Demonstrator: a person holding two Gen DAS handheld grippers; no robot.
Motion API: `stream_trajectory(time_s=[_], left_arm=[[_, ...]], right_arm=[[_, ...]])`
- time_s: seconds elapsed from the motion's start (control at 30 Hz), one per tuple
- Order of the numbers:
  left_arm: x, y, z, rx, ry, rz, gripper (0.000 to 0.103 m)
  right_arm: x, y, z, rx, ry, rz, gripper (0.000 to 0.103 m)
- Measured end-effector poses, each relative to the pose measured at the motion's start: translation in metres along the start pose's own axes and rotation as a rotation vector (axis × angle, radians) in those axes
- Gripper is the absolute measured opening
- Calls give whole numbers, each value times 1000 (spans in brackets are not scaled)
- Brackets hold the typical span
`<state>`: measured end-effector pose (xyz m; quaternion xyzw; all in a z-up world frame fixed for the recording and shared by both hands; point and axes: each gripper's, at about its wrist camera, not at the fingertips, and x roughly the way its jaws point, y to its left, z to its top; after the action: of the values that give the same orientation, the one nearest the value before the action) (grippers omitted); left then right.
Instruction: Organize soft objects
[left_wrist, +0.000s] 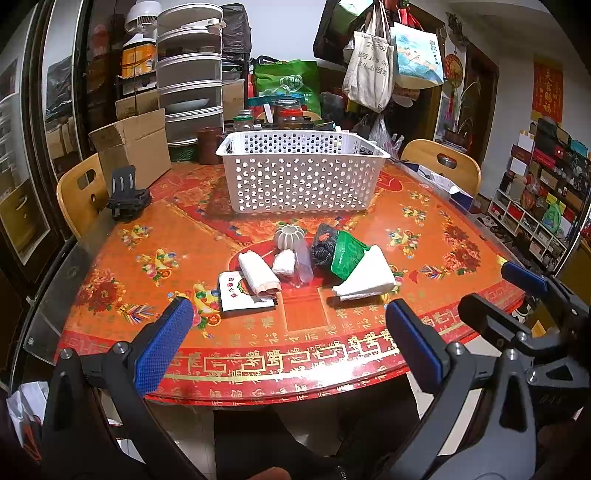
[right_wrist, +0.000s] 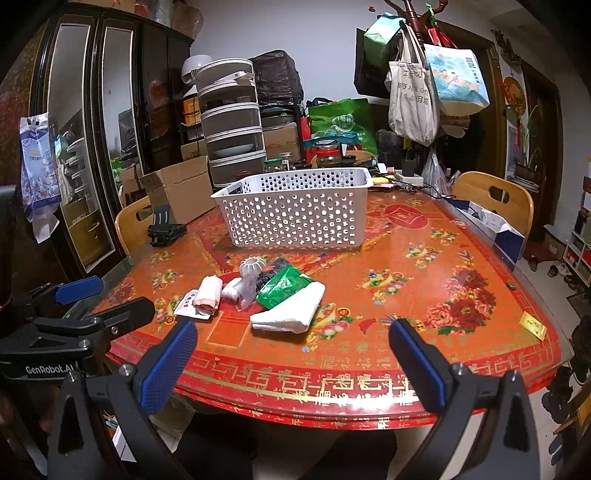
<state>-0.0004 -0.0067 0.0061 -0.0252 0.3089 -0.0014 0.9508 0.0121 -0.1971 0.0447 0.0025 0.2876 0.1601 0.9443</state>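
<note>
A pile of soft things lies mid-table in front of a white perforated basket (left_wrist: 301, 173) (right_wrist: 295, 210). It holds a folded white cloth (left_wrist: 367, 277) (right_wrist: 290, 310), a green packet (left_wrist: 345, 254) (right_wrist: 282, 286), a dark knitted item (left_wrist: 321, 242), a rolled white-pink towel (left_wrist: 256, 273) (right_wrist: 208, 291), a small white bundle (left_wrist: 283, 263), a ribbed white ball (left_wrist: 289, 236) (right_wrist: 252, 266) and a flat white packet (left_wrist: 242, 295). My left gripper (left_wrist: 288, 339) hovers open at the near table edge. My right gripper (right_wrist: 293, 354) is open too, just short of the cloth. Both are empty.
The round table (left_wrist: 424, 229) has a red floral cover. A black clamp-like holder (left_wrist: 127, 197) sits at its left, a cardboard box (left_wrist: 136, 147) and jars behind the basket. Wooden chairs (left_wrist: 441, 162) stand at both sides. A paper bag (right_wrist: 495, 225) lies at the right edge.
</note>
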Motion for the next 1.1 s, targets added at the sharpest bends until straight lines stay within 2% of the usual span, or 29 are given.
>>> stream_trajectory(time_s=[0.6,0.7,0.83,0.93,1.0,1.1], left_arm=[[3,2,-3,-17,3,2,103],[5,4,-3,-9,-15,-3,103],[12,17,1,-19,-21,-26,103],[22,38,1,-67,-25,-44,103],[37,49,1,-69,-10,-10,103],[72,69,-7,-70,102,20,103]], right_arm=[[0,0,-1,4,-4,3,103],[-1,1,-2,4,-5,1,103],[3,-2,-3,15,-13,4,103],[6,-7,-4,27,-18,4,103],[12,-9,-6,25,-23,-2,102],[30,-13,-13,27,0,-21,97]])
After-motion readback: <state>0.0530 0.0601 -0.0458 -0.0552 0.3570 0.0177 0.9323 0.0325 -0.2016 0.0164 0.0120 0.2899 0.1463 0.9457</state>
